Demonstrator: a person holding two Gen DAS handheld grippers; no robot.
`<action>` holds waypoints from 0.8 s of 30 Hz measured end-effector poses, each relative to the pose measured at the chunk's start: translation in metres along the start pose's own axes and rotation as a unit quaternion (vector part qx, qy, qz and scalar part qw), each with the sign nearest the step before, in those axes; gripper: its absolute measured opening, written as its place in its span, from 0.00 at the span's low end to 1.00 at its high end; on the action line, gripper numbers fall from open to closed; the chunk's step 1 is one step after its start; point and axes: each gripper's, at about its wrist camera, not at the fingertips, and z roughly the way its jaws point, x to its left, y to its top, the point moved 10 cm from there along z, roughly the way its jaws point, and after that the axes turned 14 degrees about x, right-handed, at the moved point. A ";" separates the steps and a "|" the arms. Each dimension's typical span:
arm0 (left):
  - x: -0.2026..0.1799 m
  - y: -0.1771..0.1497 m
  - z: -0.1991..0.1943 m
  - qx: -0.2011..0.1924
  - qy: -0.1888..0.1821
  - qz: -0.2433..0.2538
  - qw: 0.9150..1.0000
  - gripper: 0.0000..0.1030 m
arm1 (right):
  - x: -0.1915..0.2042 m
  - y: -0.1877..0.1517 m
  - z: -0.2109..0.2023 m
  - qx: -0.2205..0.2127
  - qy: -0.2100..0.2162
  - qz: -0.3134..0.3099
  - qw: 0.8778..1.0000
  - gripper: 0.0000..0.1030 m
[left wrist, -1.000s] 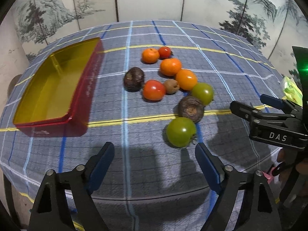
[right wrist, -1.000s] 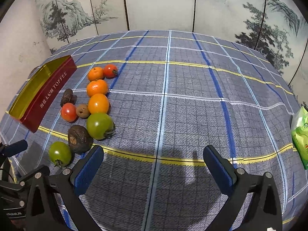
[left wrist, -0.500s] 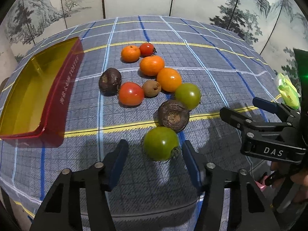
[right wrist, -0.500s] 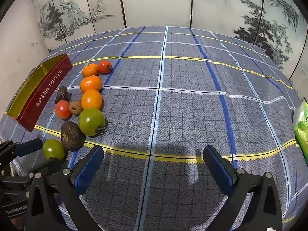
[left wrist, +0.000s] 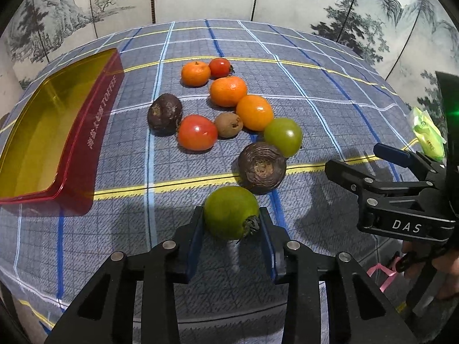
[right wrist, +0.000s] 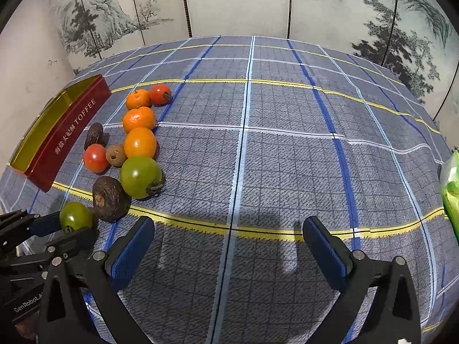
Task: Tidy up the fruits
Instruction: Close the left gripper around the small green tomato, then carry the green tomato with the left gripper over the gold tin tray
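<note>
My left gripper (left wrist: 231,223) is shut on a green tomato (left wrist: 231,212) at the near end of a cluster of fruits on the checked tablecloth; the same tomato shows in the right wrist view (right wrist: 75,217). Just beyond it lie a dark wrinkled fruit (left wrist: 261,167), a second green tomato (left wrist: 283,136), a red tomato (left wrist: 197,132), a small brown fruit (left wrist: 228,124), several oranges (left wrist: 254,112) and another dark fruit (left wrist: 165,112). A red toffee tin (left wrist: 43,132) with a gold inside stands open at the left. My right gripper (right wrist: 228,248) is open and empty above bare cloth.
A green packet (left wrist: 427,137) lies at the table's right edge, also in the right wrist view (right wrist: 451,189). A painted folding screen (right wrist: 229,3) stands behind the table. The table's near edge runs just below both grippers.
My left gripper has moved forward and closed its fingers around the nearest green tomato. The right gripper has stayed open and shifted only slightly.
</note>
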 end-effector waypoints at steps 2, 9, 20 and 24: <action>0.004 0.000 -0.005 -0.003 -0.003 -0.005 1.000 0.36 | 0.001 -0.001 0.001 0.001 0.000 -0.001 1.000 1.00; 0.019 0.004 -0.029 -0.027 -0.008 -0.016 0.999 0.36 | 0.009 -0.005 0.004 0.010 -0.001 -0.011 1.000 1.00; 0.082 0.023 -0.076 -0.080 0.030 -0.057 0.995 0.36 | 0.036 -0.008 0.000 0.010 0.009 -0.050 0.999 0.98; 0.121 0.026 -0.079 -0.086 0.052 -0.087 0.991 0.36 | 0.053 -0.008 0.000 0.015 0.029 -0.069 0.997 0.88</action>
